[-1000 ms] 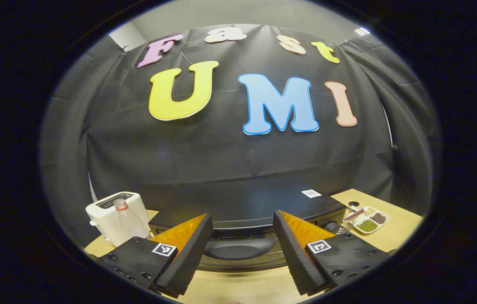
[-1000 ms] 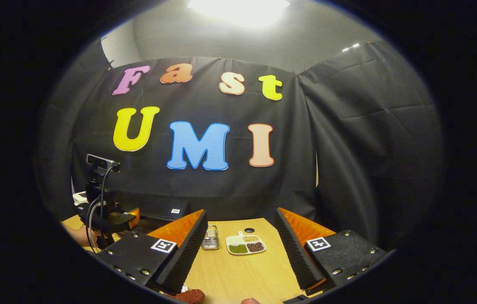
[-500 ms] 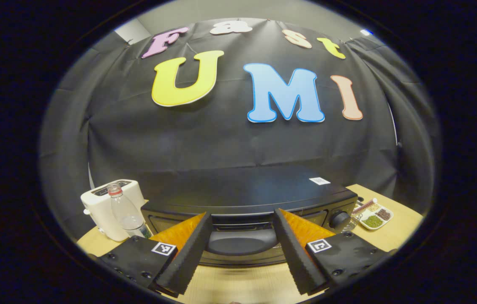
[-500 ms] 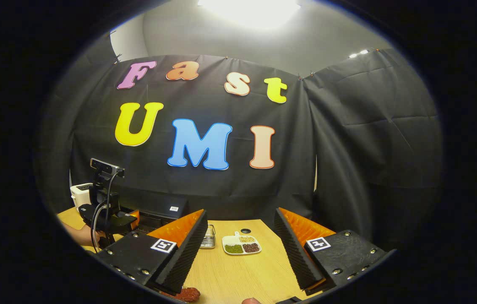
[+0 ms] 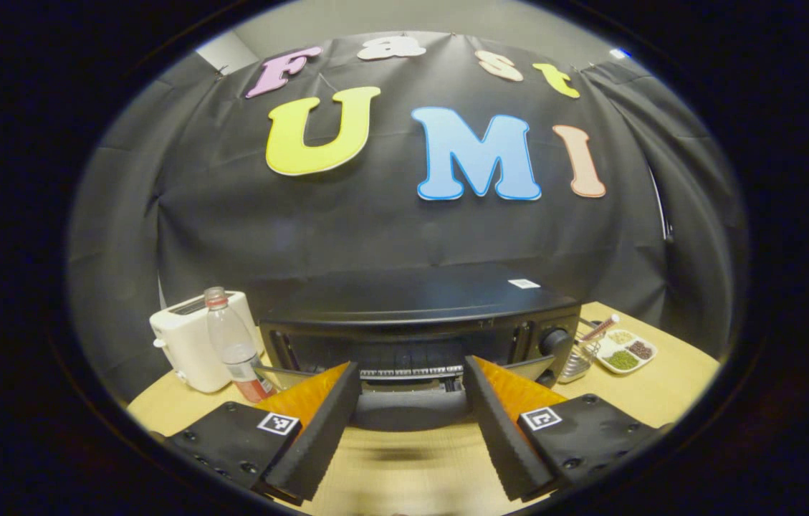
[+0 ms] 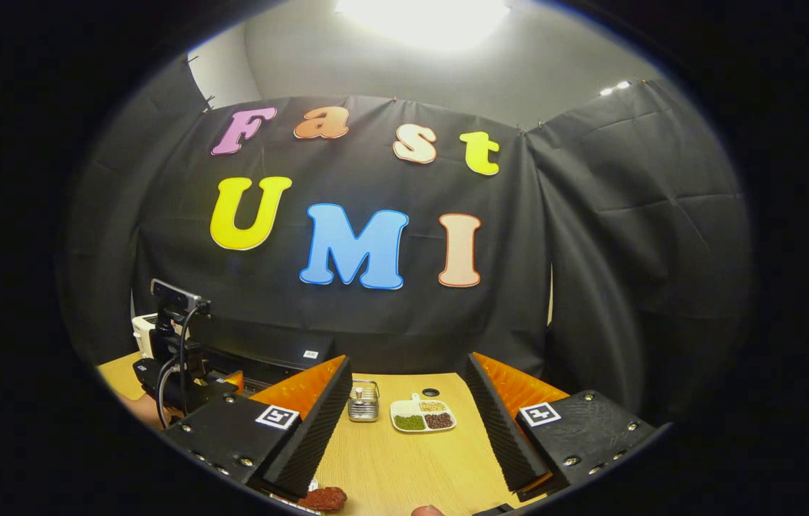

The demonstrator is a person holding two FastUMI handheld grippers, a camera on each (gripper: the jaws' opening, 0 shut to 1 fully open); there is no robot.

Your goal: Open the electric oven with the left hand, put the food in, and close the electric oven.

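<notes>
Opening step in hand. My left gripper (image 5: pixel 411 423) jaws spread either side of oven door handle (image 5: pixel 410 414), not pinching; electric oven (image 5: pixel 418 326) at far desk, door partly down. Right gripper (image 6: pixel 408 430) jaws spread, empty; food (image 6: pixel 323 497) near. Next: lower door fully, then fetch food.

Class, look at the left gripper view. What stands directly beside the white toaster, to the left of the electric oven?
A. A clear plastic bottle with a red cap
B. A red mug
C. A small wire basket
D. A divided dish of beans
A: the clear plastic bottle stands upright in front of the white toaster, left of the electric oven; the divided dish lies on the oven's other side.
</notes>
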